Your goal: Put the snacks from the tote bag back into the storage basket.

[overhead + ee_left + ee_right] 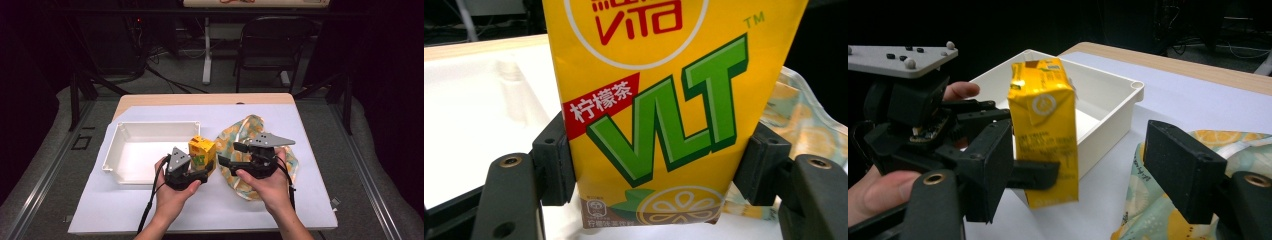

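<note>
A yellow lemon-tea carton looms close in the left gripper view, clamped upright between the two black jaws, whose pads press on its two sides. From the high view, the left gripper holds that carton at the right wall of a white plastic bin, apparently just above the white table cover, though the gap beneath is hard to judge. The right gripper stands just beside it, jaws spread with nothing between them, over a patterned pouch printed with lemon slices. In the right gripper view the carton hangs in front of the bin's near corner.
</note>
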